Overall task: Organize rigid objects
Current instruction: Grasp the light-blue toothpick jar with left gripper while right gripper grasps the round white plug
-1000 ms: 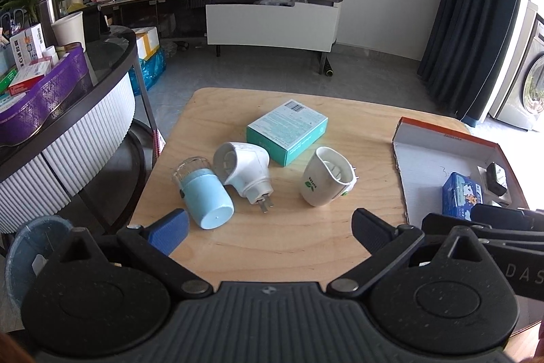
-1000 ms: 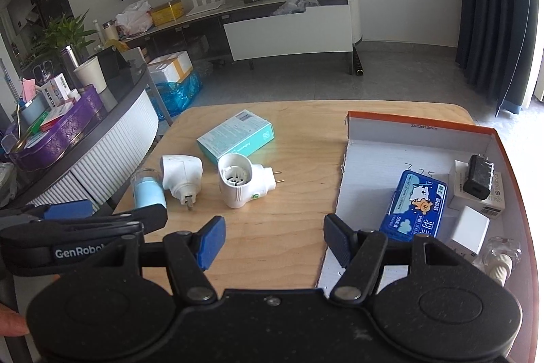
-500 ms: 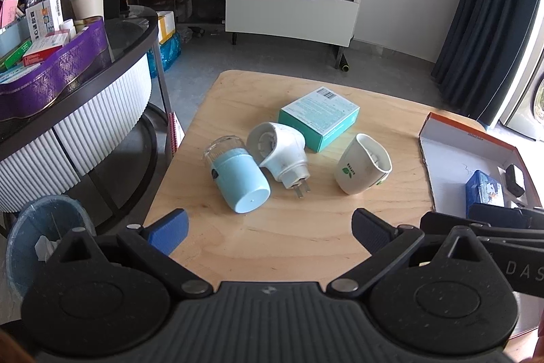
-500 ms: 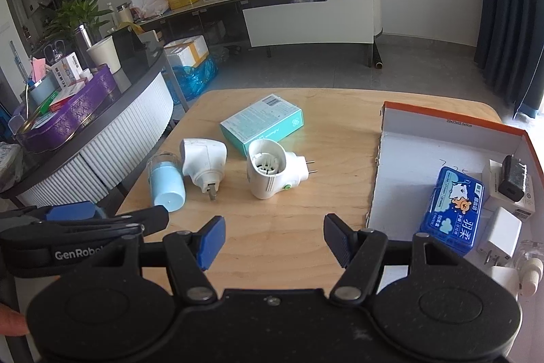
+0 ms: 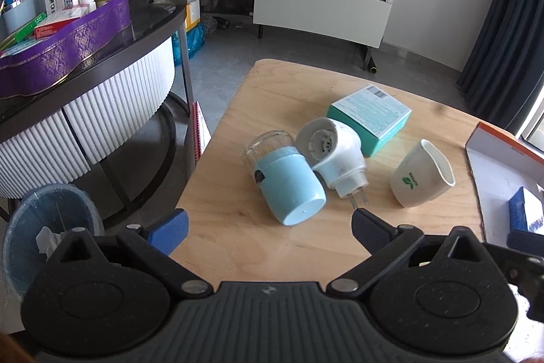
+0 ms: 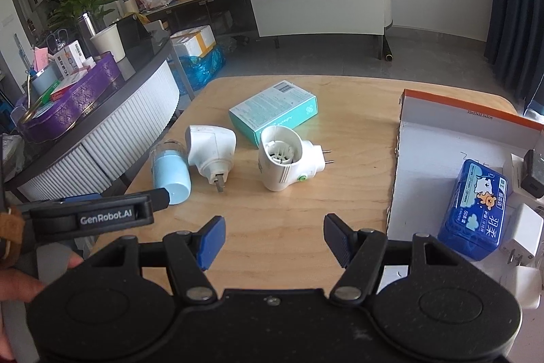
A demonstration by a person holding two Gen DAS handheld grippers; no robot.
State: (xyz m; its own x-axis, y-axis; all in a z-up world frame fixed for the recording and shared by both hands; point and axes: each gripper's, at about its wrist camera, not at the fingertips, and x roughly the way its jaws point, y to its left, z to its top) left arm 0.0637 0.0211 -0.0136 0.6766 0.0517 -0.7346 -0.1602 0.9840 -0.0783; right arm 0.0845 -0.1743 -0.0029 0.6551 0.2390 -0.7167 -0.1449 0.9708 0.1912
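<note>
Lying on the wooden table [image 5: 238,237], a light blue cylinder [image 5: 289,189] is seen touching a white plug-in device [image 5: 336,155], with a teal box [image 5: 370,118] behind and a second white plug-in device [image 6: 289,159] apart. The left gripper [image 5: 268,227] and right gripper [image 6: 273,238] are held spread, pinching nothing. An open cardboard box [image 6: 425,138] is seen holding a blue packet [image 6: 476,210].

Pale-blue cylindrical bottle with clear cap [image 5: 284,181] on its side, leftmost; white angled plug-in [image 5: 335,155] touching it; teal carton [image 5: 369,118] farther; white green-logo plug-in [image 5: 421,179] right.
</note>
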